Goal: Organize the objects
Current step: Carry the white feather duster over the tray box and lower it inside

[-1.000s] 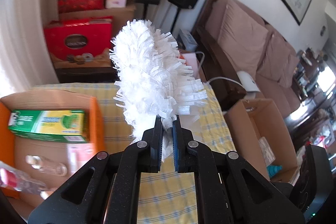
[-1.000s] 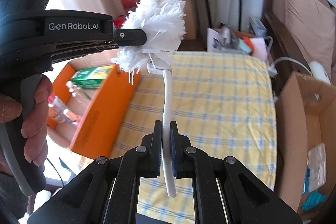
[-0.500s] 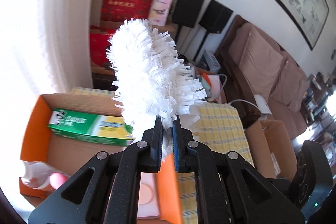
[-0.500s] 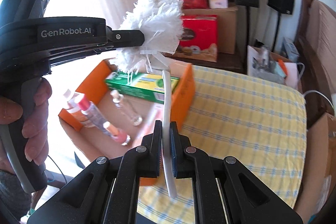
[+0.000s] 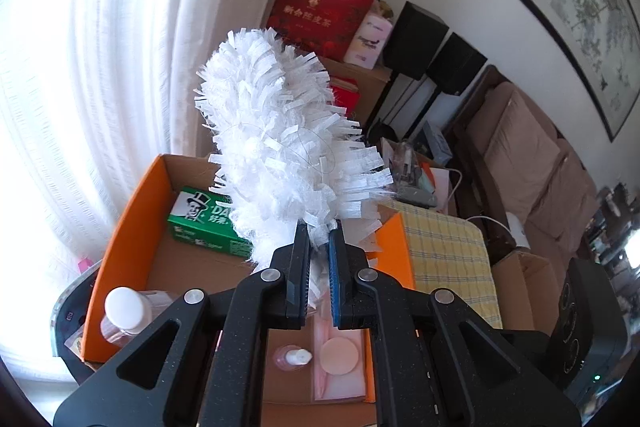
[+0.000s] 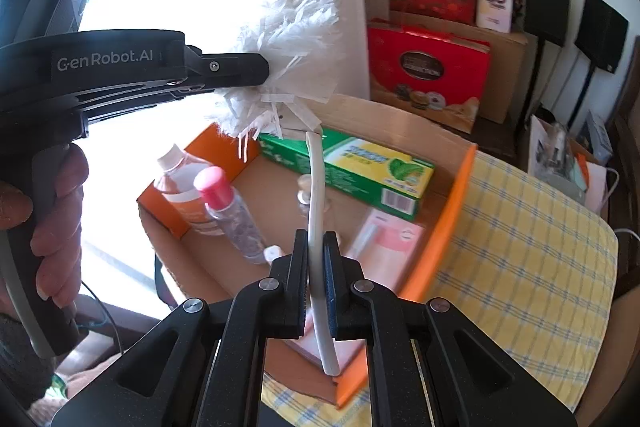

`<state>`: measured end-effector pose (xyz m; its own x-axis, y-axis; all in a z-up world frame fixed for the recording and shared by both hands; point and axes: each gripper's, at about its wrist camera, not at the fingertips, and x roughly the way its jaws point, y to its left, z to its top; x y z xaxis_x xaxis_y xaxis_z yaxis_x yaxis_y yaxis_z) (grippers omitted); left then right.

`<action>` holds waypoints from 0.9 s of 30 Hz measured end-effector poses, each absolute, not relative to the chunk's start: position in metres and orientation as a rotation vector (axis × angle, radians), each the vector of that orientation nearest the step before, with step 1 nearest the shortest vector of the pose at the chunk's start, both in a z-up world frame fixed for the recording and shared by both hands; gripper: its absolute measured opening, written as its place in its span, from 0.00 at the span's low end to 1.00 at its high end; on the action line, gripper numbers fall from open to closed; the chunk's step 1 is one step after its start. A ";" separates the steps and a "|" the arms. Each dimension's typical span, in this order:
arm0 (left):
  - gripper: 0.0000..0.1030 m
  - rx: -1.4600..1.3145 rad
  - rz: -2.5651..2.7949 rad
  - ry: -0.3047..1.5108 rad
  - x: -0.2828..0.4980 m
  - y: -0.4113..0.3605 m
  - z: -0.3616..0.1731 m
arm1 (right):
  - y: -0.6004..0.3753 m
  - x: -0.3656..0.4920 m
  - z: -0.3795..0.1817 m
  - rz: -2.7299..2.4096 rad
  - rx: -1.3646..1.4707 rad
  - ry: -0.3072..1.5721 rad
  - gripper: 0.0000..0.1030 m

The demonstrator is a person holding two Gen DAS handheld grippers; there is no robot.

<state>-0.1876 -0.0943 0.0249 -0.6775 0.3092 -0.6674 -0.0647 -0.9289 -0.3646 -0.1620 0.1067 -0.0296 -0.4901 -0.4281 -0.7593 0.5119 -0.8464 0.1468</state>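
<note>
A: 2 views differ? R wrist cam shows duster [image 6: 288,39] handle [image 6: 316,211]; L cam only fluff.

B: Grips?

A: L gripper [image 5: 318,247] clamps fluffy head, R gripper [image 6: 313,259] pinches handle, over orange box [image 6: 448,219].

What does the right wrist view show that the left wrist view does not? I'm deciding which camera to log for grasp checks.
Only the right wrist view shows the duster's white handle clamped in the right gripper, the person's hand on the left gripper's grip, and the pink-capped bottle.
Only the left wrist view shows the sofa and framed painting.
Both show the fluffy duster head pinched by the left gripper, above the orange box holding the green toothpaste carton.
</note>
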 end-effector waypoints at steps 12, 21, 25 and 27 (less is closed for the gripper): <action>0.07 -1.225 2.667 -0.507 -0.181 -0.122 -0.008 | 0.081 -0.167 -0.056 -2.238 1.184 0.240 0.06; 0.07 -1.320 2.632 -0.506 -0.191 -0.123 -0.031 | 0.080 -0.176 -0.076 -2.196 1.235 0.263 0.06; 0.08 -1.345 2.643 -0.494 -0.191 -0.125 -0.038 | 0.080 -0.178 -0.084 -2.168 1.247 0.283 0.06; 0.08 -1.351 2.665 -0.478 -0.191 -0.126 -0.040 | 0.079 -0.180 -0.089 -2.161 1.263 0.295 0.06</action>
<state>-0.1914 -0.1261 -0.0396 -0.5959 0.2419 -0.7658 0.0395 -0.9436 -0.3287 -0.1797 0.0793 -0.0894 -0.3581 -0.3930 -0.8469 0.6053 -0.7884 0.1099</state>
